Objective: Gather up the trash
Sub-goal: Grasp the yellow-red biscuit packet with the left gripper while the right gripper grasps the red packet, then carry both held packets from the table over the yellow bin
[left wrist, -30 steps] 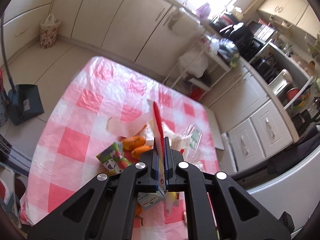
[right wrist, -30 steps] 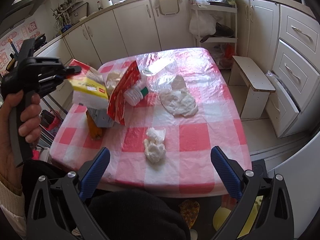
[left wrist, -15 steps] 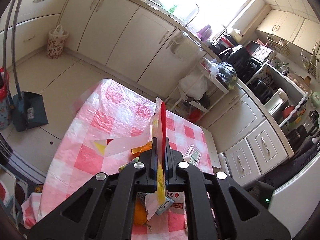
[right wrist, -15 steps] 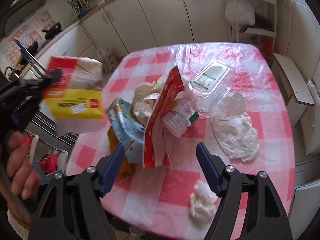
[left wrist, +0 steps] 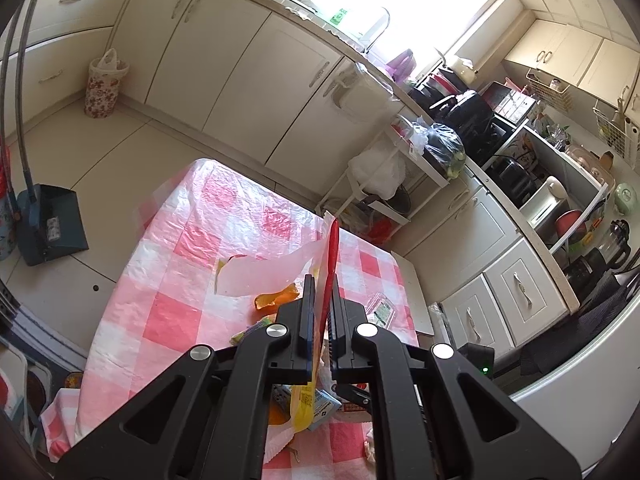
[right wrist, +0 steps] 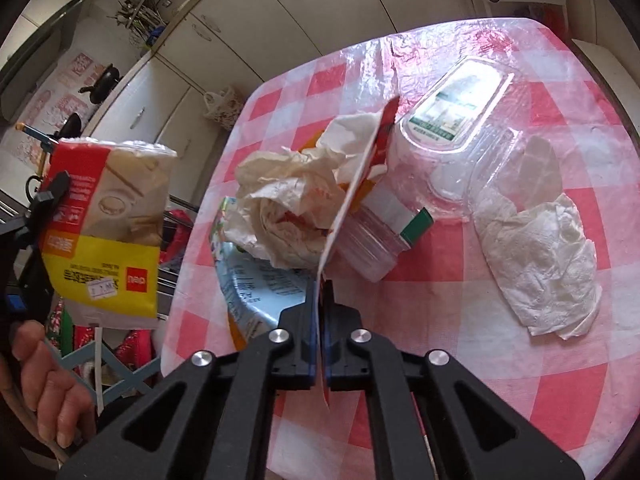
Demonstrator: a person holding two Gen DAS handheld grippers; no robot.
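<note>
A: While the left hand-held gripper (right wrist: 48,196) hangs at nine o'clock of the right wrist view, clamped on the red-and-yellow packet (right wrist: 108,216) off the table's edge, what does that packet handle like?

B: Light and floppy, I judge; thin film that sags from the pinch, so a hold near its edge suits it.

A: And at six o'clock?

B: The right hand-held gripper (right wrist: 320,300) has just closed and is pinched on the lower edge of the red wrapper (right wrist: 360,184), which stands up from the trash heap on the checked table (right wrist: 460,380). It looks stiff enough to stay upright, yet slick.

A: Further right?

B: At two o'clock a clear plastic tray (right wrist: 460,108), springy and slippery; take its rim. At three o'clock a crumpled tissue (right wrist: 540,248), soft, pinch anywhere.
</note>
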